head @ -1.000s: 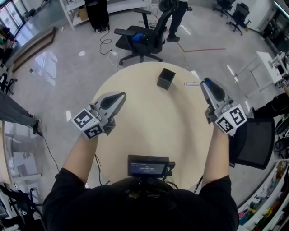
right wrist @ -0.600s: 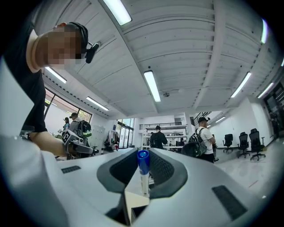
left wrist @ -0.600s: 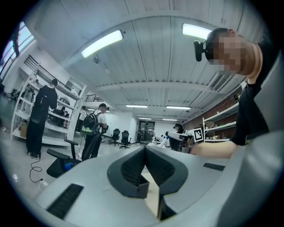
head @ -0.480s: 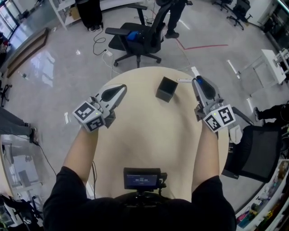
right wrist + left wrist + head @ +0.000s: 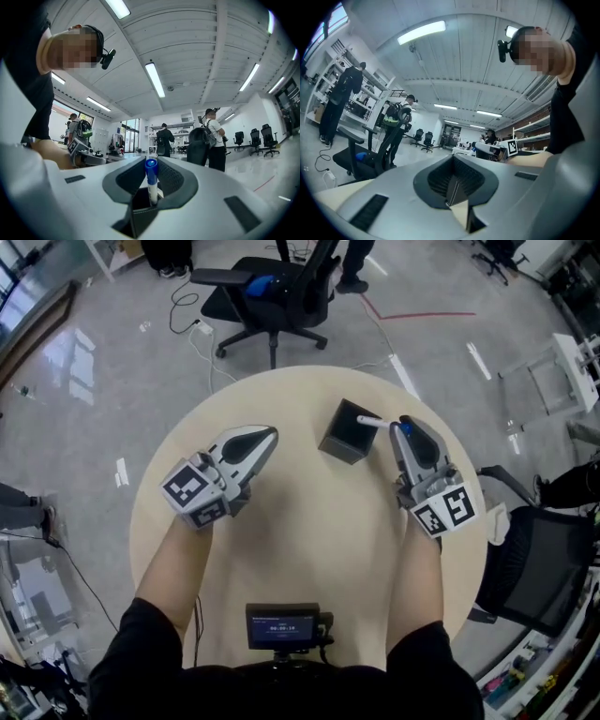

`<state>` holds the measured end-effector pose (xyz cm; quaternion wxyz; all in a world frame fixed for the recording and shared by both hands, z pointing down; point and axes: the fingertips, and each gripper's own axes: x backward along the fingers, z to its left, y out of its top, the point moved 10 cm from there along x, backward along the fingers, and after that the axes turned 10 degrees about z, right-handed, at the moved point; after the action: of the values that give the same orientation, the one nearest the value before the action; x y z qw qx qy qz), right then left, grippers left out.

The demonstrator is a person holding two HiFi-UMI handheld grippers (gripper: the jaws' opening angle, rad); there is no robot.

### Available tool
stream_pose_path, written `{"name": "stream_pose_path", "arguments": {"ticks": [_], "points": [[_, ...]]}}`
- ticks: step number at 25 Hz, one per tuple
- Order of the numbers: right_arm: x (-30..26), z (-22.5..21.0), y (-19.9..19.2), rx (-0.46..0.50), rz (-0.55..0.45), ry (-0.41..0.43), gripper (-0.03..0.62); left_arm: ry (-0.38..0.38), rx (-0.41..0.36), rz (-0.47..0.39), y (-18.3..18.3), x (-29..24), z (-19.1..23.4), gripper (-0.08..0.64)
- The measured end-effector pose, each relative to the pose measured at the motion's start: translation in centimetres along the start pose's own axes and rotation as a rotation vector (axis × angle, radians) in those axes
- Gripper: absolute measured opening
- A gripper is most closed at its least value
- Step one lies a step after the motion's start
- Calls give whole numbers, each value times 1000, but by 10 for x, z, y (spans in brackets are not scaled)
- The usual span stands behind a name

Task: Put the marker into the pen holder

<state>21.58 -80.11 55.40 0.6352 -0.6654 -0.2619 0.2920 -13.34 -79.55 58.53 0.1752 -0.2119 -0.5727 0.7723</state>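
One marker point(image 5: 151, 185) is clamped in the right tongs point(image 5: 397, 427), tip over the holder point(image 5: 339, 439).
It is judged light, stiff, slick, best held mid-barrel; the left tongs point(image 5: 269, 435) are closed, empty.

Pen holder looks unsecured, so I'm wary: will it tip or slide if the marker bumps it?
Probably slides rather than tips: the pen holder is boxy, square-based on a smooth table. It looks empty, so likely light; the marker could nudge it.
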Motion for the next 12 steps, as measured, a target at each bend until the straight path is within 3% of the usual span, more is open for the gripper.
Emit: {"name": "stream_pose_path", "arguments": {"ticks": [6,12], "points": [[-5,-9,-32,-4,-5,24,80,-45,-47,-13,-28,-27,-5,-3],[-11,-11,-45,33,7,26,80,-77,-19,-42,-40,-41,-12,-3]]}}
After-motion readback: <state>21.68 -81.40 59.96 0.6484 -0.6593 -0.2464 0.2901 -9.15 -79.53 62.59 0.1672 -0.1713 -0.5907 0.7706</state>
